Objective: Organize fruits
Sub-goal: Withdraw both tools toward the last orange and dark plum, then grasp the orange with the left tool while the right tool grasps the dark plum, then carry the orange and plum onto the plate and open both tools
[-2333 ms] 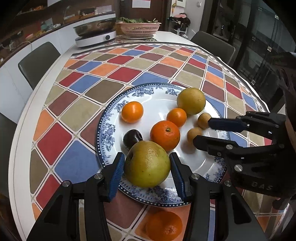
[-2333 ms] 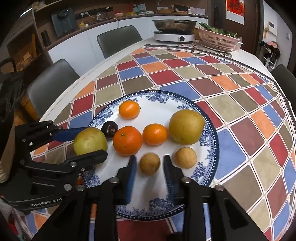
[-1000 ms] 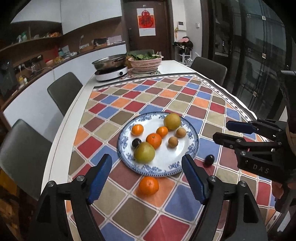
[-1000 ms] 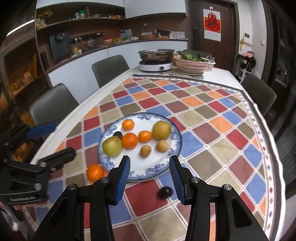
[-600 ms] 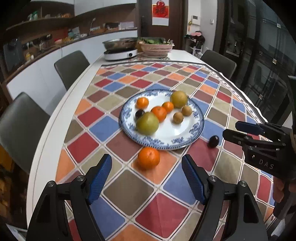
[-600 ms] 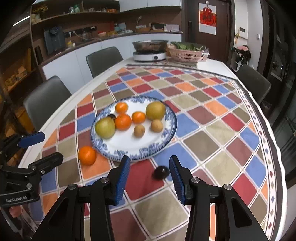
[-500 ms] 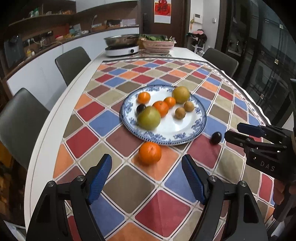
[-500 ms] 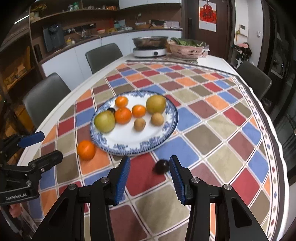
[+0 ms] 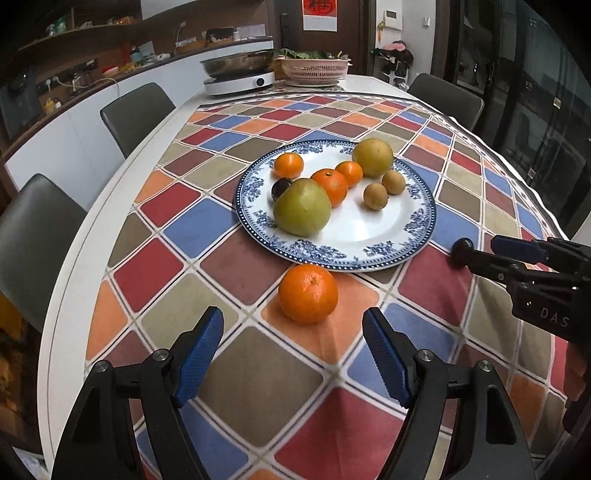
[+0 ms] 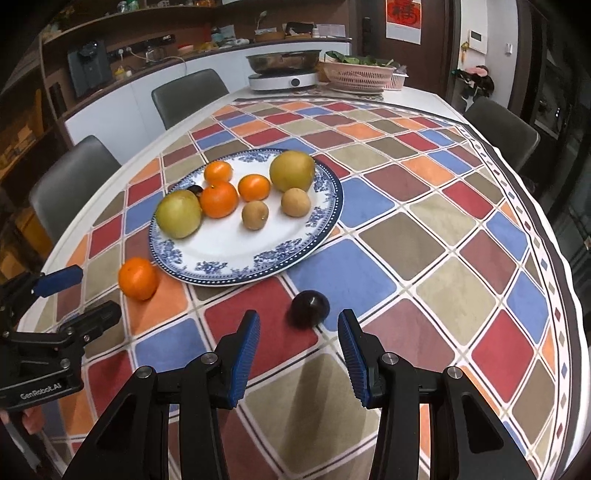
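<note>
Both released: centre the left hand-held gripper [image 9: 291, 350] around the loose round orange mandarin [image 9: 308, 294] ahead; right hand-held gripper [image 10: 297, 350] straddles the small dark plum [image 10: 309, 303] ahead.

This was a home kitchen and dining room: a long table [image 9: 74, 266] under a checked cloth [image 9: 258, 387], padded chairs [image 9: 136, 110] along its sides, a pan on an induction hob [image 9: 240, 79] at the far end, and shelves [image 10: 147, 22] with appliances behind
</note>
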A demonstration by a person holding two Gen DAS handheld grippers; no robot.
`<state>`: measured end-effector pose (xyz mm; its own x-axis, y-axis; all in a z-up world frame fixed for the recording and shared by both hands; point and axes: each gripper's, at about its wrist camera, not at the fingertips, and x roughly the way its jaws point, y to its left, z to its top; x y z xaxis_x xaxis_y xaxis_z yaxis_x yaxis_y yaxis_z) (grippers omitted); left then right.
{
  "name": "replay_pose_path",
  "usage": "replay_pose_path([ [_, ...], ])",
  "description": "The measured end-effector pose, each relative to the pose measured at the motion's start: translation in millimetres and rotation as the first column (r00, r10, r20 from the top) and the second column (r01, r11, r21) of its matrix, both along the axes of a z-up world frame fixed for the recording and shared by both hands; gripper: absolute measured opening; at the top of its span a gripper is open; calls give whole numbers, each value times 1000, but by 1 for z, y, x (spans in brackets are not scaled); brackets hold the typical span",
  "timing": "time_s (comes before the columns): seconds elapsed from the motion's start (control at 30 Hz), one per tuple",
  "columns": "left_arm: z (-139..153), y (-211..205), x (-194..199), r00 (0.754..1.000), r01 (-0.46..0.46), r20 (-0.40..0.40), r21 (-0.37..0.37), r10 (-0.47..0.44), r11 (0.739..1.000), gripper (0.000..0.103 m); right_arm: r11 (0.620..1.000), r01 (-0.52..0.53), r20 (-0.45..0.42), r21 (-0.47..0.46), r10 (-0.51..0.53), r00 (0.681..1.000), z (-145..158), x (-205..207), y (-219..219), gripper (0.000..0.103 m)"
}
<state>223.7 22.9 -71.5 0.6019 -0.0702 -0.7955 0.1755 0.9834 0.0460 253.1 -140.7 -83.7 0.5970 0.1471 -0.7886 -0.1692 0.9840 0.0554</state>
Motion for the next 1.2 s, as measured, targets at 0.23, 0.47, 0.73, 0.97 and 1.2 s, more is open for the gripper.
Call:
replay_pose_path([
  [0.23,-11,0,21,999,-1,-36,-20,0,1000,76,1000,-2,-34,6,3,999,-13,14,2,45],
  [0.47,-18,-2,30,998,5,-64,-53,-8,999,51,1000,3,-43,23,-2,999,-17,21,0,38],
  [0.73,-22,-6,33,997,16,-80,-66,-21,998,40,999,14,-67,32,-12,998,-24,24,-4,31],
  [0.97,-13,-6,25,998,18,-57,-66,-22,998,40,999,16,-45,38,-14,999,-17,17,-5,29],
  [1.2,9,-5,6,1000,22,-3,-72,-23,997,40,998,-3,1,57,3,1000,2,3,-2,29],
])
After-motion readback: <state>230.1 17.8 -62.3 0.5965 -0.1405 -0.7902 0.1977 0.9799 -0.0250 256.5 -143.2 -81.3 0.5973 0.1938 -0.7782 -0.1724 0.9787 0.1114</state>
